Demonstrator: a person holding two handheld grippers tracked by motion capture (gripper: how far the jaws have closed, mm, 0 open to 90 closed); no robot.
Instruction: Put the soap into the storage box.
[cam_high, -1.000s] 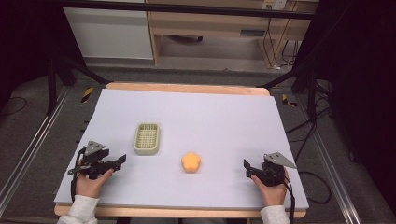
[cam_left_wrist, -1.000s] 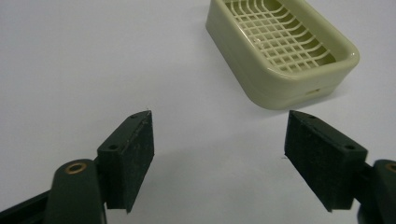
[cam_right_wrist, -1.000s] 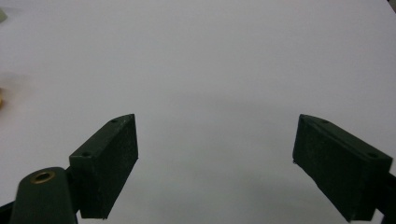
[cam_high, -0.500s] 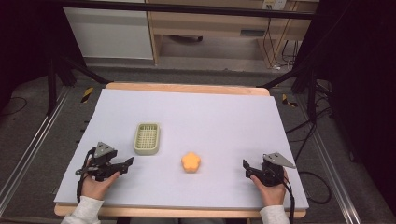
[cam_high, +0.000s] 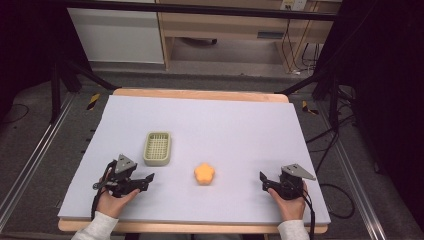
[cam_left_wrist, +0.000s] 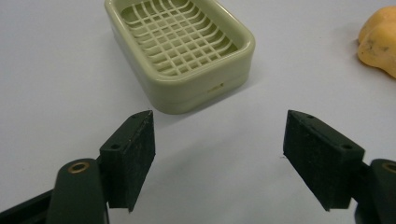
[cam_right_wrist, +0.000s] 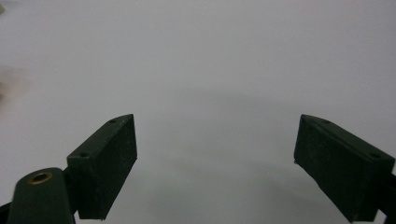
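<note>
High view: white table sheet (cam_high: 225, 125) with two things on it. Green slotted tray (cam_high: 157, 148), a soap-dish shape, sits left of centre; orange lobed object (cam_high: 204, 173) lies at about 4 o'clock from the tray, apart from it. Left gripper (cam_high: 145, 178) in the person's left hand (cam_high: 114, 197) at the near left, jaws pointing toward 3 o'clock, tips just below the tray's near edge and not touching it. Left gripper view: left gripper (cam_left_wrist: 218, 158) jaws wide apart, nothing between them, bare sheet under them; tray (cam_left_wrist: 180, 49) at 12 o'clock just beyond the left jaw tip, near corner closest; orange object (cam_left_wrist: 380, 39) at 2 o'clock, cut off by the frame edge, clear of the right jaw. Right gripper (cam_high: 264, 180) in the right hand (cam_high: 290, 202) at the near right, low over the sheet, jaws pointing toward 9 o'clock, well apart from the orange object. Right gripper view: right gripper (cam_right_wrist: 215, 154) jaws spread wide, empty, plain sheet ahead; a faint blurred smudge at the 9 o'clock edge, too soft to identify.
</note>
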